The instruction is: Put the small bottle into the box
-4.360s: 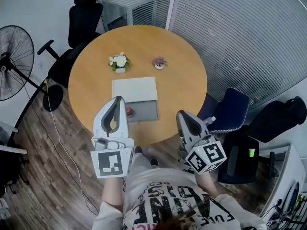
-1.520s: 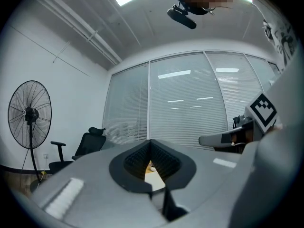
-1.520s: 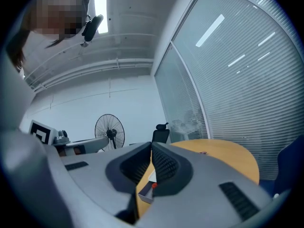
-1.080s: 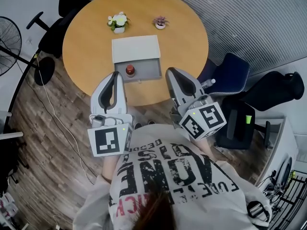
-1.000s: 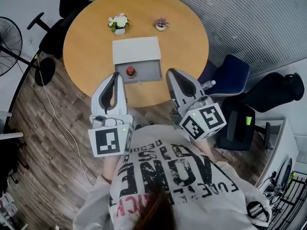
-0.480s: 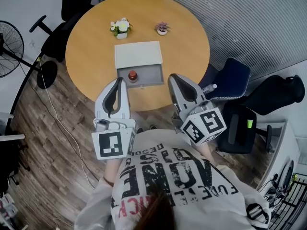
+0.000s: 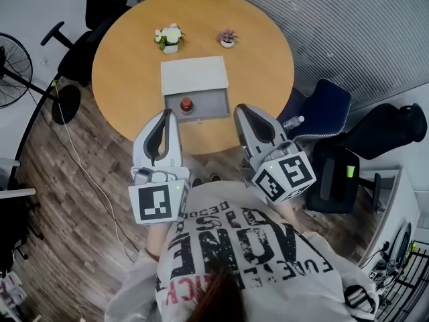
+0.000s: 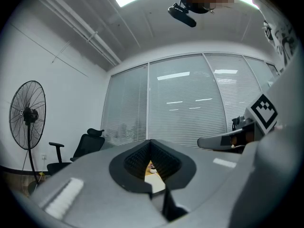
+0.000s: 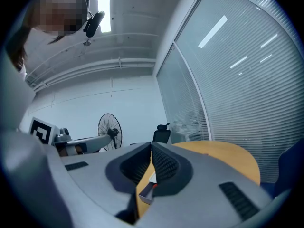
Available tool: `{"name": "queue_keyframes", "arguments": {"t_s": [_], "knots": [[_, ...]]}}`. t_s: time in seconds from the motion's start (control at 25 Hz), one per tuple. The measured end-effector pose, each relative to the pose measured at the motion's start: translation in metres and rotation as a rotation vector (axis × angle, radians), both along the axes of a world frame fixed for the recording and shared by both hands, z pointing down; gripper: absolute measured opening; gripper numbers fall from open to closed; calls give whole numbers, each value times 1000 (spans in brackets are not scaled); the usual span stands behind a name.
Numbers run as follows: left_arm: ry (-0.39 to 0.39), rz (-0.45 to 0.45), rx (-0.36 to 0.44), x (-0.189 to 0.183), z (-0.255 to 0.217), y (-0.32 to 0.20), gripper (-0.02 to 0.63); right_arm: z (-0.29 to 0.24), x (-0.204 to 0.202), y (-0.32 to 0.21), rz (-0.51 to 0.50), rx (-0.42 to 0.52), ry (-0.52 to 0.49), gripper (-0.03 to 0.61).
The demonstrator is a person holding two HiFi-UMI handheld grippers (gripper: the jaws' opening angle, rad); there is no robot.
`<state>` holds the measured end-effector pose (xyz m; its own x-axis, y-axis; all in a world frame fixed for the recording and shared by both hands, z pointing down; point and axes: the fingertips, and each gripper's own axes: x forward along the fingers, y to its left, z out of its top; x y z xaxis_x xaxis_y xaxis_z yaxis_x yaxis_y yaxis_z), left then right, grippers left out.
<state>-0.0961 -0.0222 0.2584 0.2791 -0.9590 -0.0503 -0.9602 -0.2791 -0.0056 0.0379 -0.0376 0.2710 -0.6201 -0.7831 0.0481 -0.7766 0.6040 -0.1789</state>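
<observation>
The box stands in the middle of the round wooden table, its white lid folded back and its grey tray facing me. The small bottle, with a red cap, stands in the tray's left part. My left gripper hovers over the table's near edge, just short of the tray, shut and empty. To its right, my right gripper is at the same edge, also shut with nothing in it. A corner of the box shows through the jaw gap in the right gripper view.
Two small flower pots, one white-flowered and one pink, stand at the table's far side. A black office chair and a fan are on the left. A blue chair holding a plastic bottle is on the right.
The table and box sit slightly lower in the head view than a second ago. Both grippers stay shut at the near edge, and the bottle stays in the tray.
</observation>
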Motion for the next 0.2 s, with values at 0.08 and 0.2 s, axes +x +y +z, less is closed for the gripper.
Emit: {"name": "queue_keyframes", "arguments": {"t_s": [0.08, 0.2], "knots": [[0, 1, -4, -1, 1, -1, 9, 1, -1, -1, -1, -1, 1, 15], [4, 6, -18, -1, 3, -2, 9, 2, -2, -2, 0, -3, 3, 14]]}}
